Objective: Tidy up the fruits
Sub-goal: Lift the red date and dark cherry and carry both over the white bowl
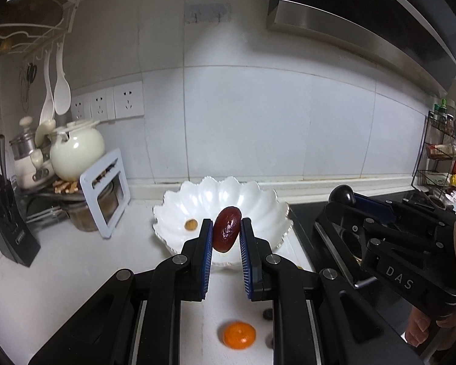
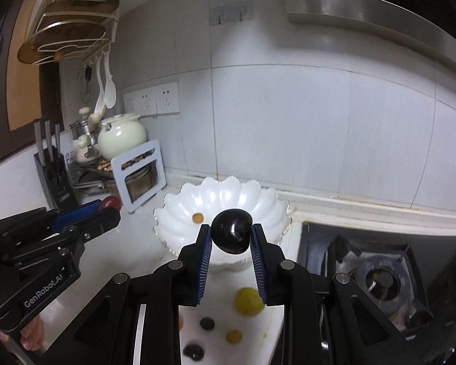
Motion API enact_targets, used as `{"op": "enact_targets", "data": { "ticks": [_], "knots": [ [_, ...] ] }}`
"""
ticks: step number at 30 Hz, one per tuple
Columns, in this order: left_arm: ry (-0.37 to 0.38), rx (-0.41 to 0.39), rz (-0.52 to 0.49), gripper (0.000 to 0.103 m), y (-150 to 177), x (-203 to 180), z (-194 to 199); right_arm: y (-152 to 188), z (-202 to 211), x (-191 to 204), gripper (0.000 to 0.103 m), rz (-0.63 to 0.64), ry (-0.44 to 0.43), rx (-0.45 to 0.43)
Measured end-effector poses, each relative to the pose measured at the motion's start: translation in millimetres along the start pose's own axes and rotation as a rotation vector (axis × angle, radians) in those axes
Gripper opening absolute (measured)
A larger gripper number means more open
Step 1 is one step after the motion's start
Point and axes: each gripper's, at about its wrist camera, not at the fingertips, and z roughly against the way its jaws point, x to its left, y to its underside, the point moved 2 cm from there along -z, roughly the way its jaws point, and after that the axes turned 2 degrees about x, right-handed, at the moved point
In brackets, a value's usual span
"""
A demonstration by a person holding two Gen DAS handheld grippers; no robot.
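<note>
Two bits of lettering can be read. On the side of the right gripper [image 1: 342, 196], seen from the left wrist, pale capitals spell "DAS". On the side of the left gripper [image 2: 111, 203], seen from the right wrist, pale print reads "GenRobot.AI". Anything else is too small or blurred to read.

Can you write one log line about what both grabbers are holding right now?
left gripper: shut on reddish-brown oval fruit | right gripper: shut on dark round plum | white scalloped bowl: one small orange fruit
</note>
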Motion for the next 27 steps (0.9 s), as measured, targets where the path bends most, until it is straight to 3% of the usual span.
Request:
{"op": "enact_targets", "data": {
  "ticks": [11, 27],
  "knots": [
    [-0.026, 0.022, 0.001, 0.019, -22, 12, -36, -25, -39, -7, 0.027, 0.007, 0.009, 0.02],
    [-0.066, 0.164, 0.008, 0.019, -35, 39, -115, -45, -116, -8, 0.027, 0.054, 0.036, 0.137]
  ]
}}
